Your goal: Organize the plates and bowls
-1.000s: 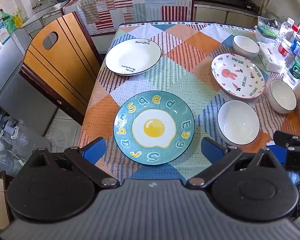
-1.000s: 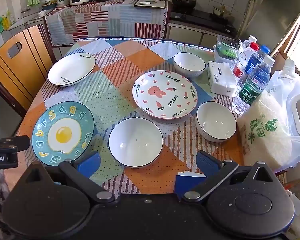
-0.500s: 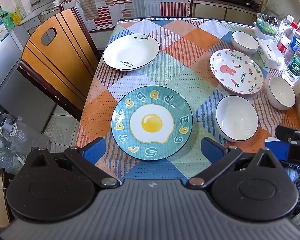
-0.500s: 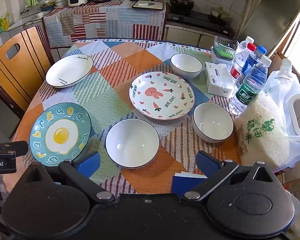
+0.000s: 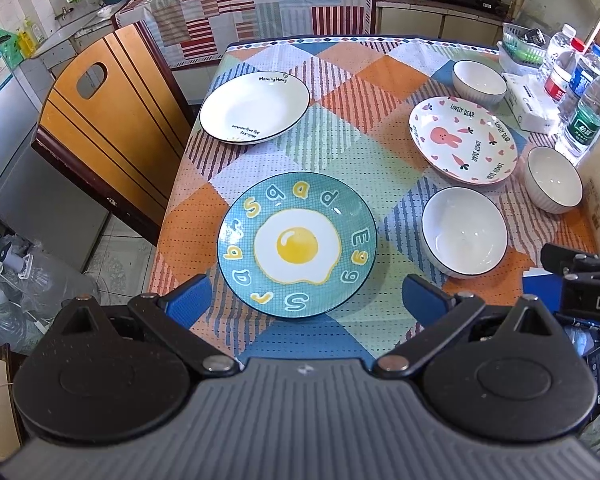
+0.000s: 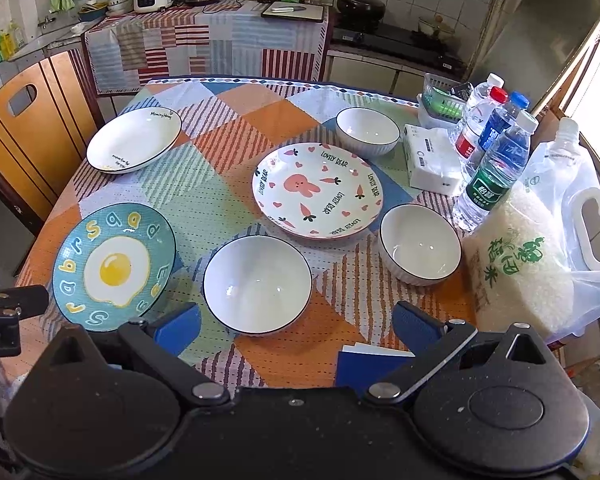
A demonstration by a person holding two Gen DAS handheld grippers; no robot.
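A teal egg plate [image 5: 297, 245] [image 6: 114, 267] lies at the table's near left, right ahead of my open left gripper [image 5: 305, 303]. Further back are a white plate [image 5: 254, 107] [image 6: 134, 140] at the left and a pink rabbit plate [image 5: 464, 138] [image 6: 317, 191] at the right. One white bowl [image 6: 257, 285] [image 5: 464, 231] sits just beyond my open right gripper [image 6: 297, 327]. A second bowl [image 6: 419, 242] [image 5: 554, 179] stands to its right, a third [image 6: 367, 131] [image 5: 479, 81] at the back. Both grippers hover above the near table edge, holding nothing.
Water bottles [image 6: 496, 160], a white tissue pack [image 6: 432, 159], a green basket [image 6: 442, 101] and a rice bag [image 6: 520, 260] crowd the table's right side. A wooden chair [image 5: 100, 120] stands at the left. A blue booklet [image 6: 370, 362] lies at the near edge.
Both grippers have drawn back and risen slightly, so the dishes sit a little higher in the views. Nothing on the table has moved.
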